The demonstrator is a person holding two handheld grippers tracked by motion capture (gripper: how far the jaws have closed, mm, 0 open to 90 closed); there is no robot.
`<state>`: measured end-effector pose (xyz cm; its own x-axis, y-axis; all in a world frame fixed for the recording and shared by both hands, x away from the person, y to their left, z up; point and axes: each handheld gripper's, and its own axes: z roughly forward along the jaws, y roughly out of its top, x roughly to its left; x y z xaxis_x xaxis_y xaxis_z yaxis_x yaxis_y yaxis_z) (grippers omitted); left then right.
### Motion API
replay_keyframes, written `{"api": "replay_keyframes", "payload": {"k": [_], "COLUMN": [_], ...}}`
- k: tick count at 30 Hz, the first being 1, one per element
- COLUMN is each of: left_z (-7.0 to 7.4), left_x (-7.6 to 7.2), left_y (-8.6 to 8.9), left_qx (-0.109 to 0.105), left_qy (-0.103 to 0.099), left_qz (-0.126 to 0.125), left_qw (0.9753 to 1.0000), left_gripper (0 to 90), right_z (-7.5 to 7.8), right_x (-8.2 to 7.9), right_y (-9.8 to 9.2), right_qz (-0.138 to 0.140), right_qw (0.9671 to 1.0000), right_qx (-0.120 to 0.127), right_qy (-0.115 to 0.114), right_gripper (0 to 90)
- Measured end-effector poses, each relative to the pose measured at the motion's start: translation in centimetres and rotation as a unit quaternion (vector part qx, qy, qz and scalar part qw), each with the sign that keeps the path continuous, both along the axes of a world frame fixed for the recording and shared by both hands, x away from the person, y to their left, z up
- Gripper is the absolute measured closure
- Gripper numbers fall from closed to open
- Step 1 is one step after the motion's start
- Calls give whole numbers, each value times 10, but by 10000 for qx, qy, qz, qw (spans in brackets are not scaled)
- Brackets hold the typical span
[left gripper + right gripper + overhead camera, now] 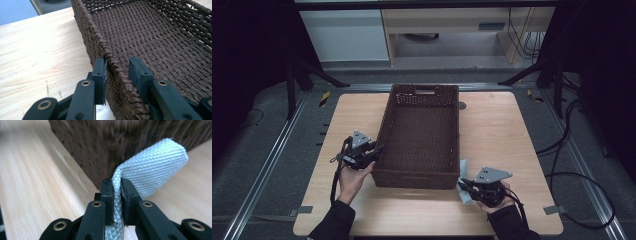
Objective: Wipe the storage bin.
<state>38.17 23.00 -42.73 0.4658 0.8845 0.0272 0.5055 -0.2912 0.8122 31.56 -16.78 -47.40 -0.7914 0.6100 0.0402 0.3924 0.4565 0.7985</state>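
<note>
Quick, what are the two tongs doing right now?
Left tongs: open, jaws on either side of the basket rim, not clamped.
Right tongs: shut on the pale blue cloth.

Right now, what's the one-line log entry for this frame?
left gripper: open, jaws astride basket rim | right gripper: shut on pale textured cloth beside basket corner | basket: empty

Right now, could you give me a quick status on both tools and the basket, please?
Left tool open, astride the basket left rim. Right tool shut on pale textured cloth by basket's near right corner. Basket inside bare where visible; nothing in the way.
</note>
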Motion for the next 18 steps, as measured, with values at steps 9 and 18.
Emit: {"api": "replay_keyframes", "payload": {"k": [9,18], "left_z": [1,1], "left_x": [-2,-3], "left_y": [-1,-1], "left_qx": [40,41], "left_qy": [-6,-3], "left_qz": [1,17], "left_qw": [10000,10000], "left_gripper": [688,689], "right_z": [20,36], "right_x": [-7,-19], "right_y": [-4,-9], "right_qz": [-51,-28], "right_qw": [9992,9974], "right_qx": [304,509], "right_qy": [-261,-508], "right_gripper": [821,822]}}
